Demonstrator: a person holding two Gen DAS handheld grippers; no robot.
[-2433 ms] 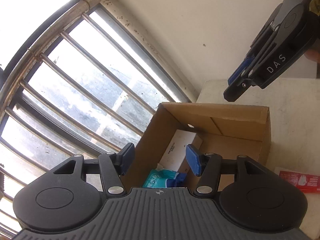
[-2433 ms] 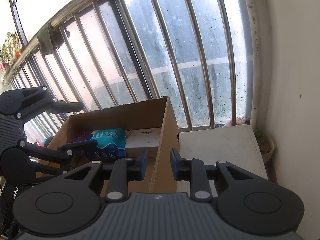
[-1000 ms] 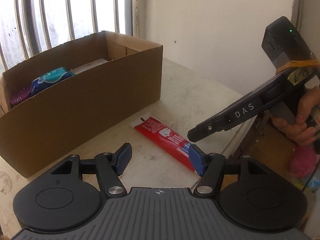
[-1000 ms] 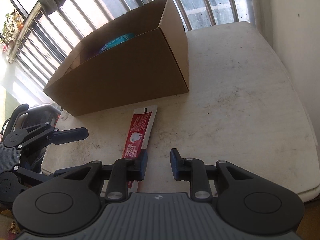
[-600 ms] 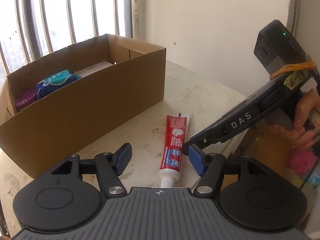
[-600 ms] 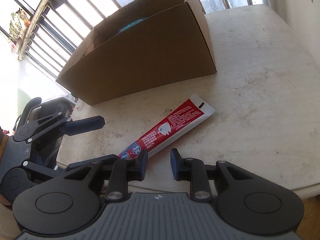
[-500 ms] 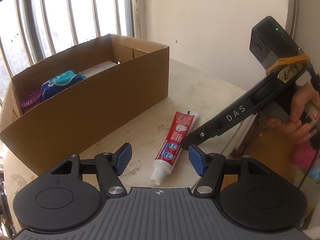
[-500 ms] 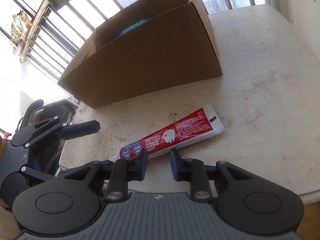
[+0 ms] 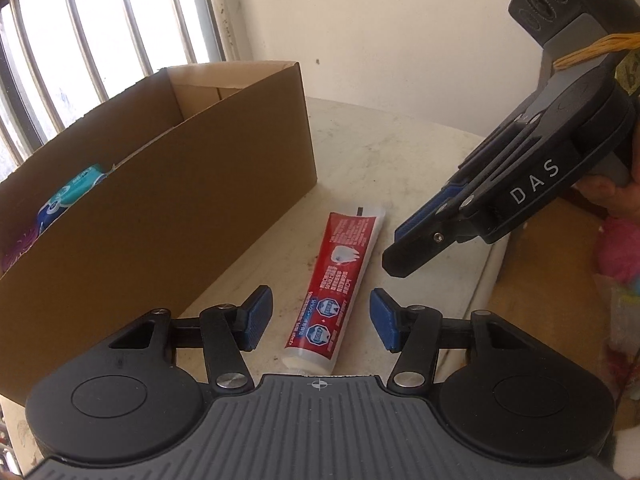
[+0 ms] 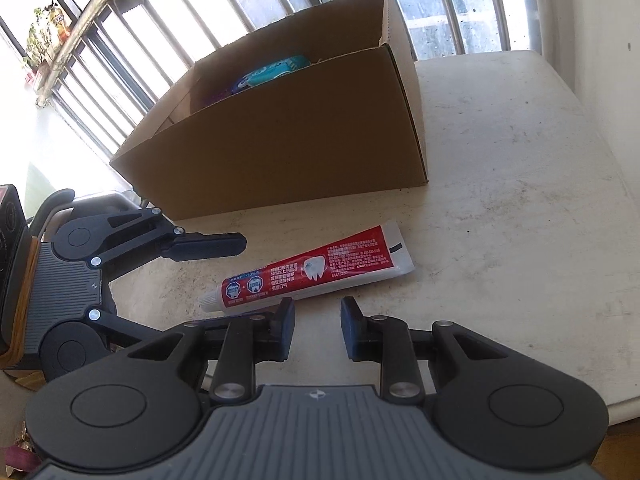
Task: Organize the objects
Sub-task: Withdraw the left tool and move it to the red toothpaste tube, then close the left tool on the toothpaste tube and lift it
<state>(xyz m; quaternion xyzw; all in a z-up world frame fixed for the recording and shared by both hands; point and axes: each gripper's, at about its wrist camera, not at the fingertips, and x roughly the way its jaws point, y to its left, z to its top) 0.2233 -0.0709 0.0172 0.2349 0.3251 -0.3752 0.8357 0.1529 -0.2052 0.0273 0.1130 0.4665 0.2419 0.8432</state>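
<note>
Nearly there, by the look of it. Already inside the cardboard box point(image 10: 280, 152): a teal pack point(image 10: 276, 70) plus something purple point(image 9: 16, 244) at the far end, too hidden to identify. Left to sort, as far as can be seen: only the red toothpaste tube point(image 10: 312, 272), lying flat on the surface point(image 10: 520, 200) just beside the box's near wall, not touching it, cap end toward the cameras.

Pickup under way but not made. Straddling the tube's cap half with the left hand-held gripper point(image 9: 320, 310), jaws just been closing in on the tube, blue pads point(image 9: 260, 312) clear of it on both sides, so open and gripping nothing yet. Hovering next to the tube's crimped end with the right hand-held gripper point(image 10: 316, 328), closed down to a narrow gap, nothing between the pads, apparently just standing by.

Remaining, as a judgement: finish the squeeze on the tube, lift, carry over the box wall, drop in beside the other items. No other loose items in view on the surface, though not all of it in frame.
</note>
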